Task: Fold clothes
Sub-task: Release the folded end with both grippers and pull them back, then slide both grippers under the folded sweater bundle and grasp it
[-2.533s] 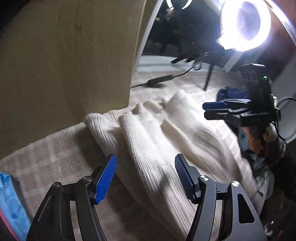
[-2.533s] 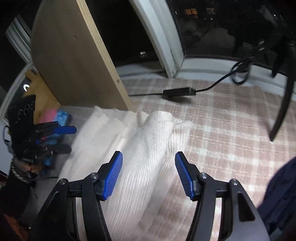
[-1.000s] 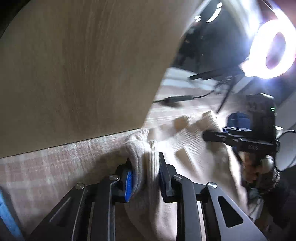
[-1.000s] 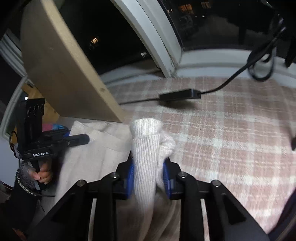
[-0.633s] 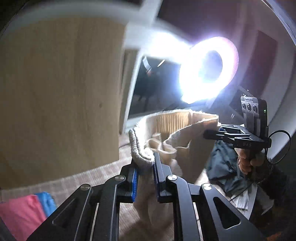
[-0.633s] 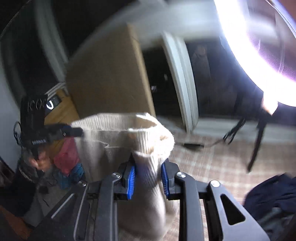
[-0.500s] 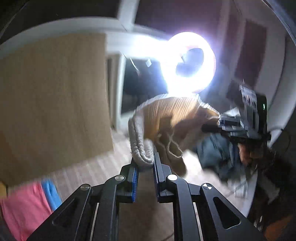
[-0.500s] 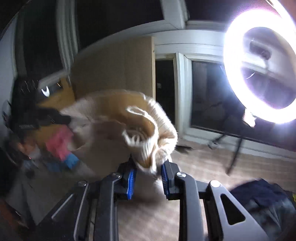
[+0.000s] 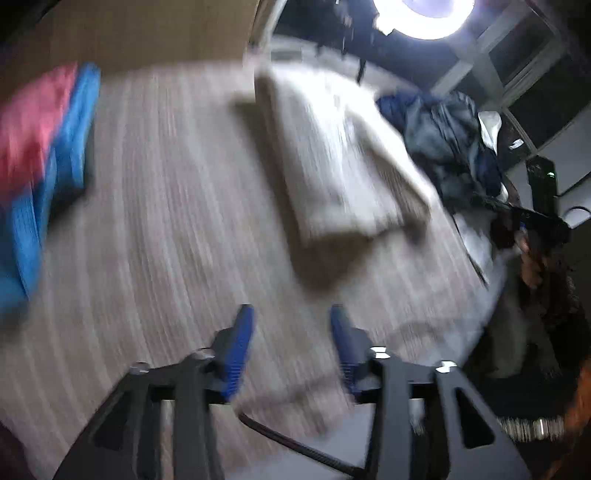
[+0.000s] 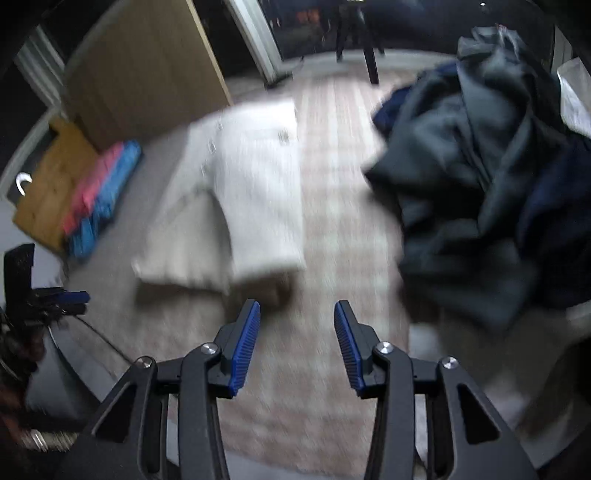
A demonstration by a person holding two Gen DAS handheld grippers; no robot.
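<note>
- A cream ribbed-knit sweater (image 10: 255, 192) lies spread flat on the plaid-covered bed surface (image 10: 332, 229), folded lengthwise with one layer lapped over another; both views are smeared by motion blur, so the finer creases cannot be read.
- The left gripper (image 9: 291, 343) hangs above the bedding with its blue-padded jaws parted wide — nothing sits between them, and the sweater (image 9: 332, 162) lies ahead of its tips, apart from them.
- The right gripper (image 10: 297, 341) is likewise spread open and empty, its blue pads (image 10: 243, 343) poised over bare plaid just short of the sweater's near edge.
- In the left wrist view the right gripper (image 9: 517, 218) shows at the far right, gripped in a hand (image 9: 532, 266); in the right wrist view the left gripper (image 10: 70, 299) shows at the far left edge.
- A heap of dark clothes (image 10: 491, 158) — navy and charcoal pieces jumbled together — sits to the right of the sweater, with a strip of plaid between the two.
- A pink and blue folded stack (image 10: 99, 195) rests at the left of the sweater, beside a tan cardboard piece (image 10: 48, 184) and below a large upright wooden board (image 10: 140, 70).
- A glowing ring light (image 9: 424, 18) burns at the top of the left wrist view, and dark tripod legs (image 10: 365, 40) stand near the window frame (image 10: 255, 40) behind the bed.
- A black cable (image 9: 295, 446) runs beneath the left gripper's frame.
</note>
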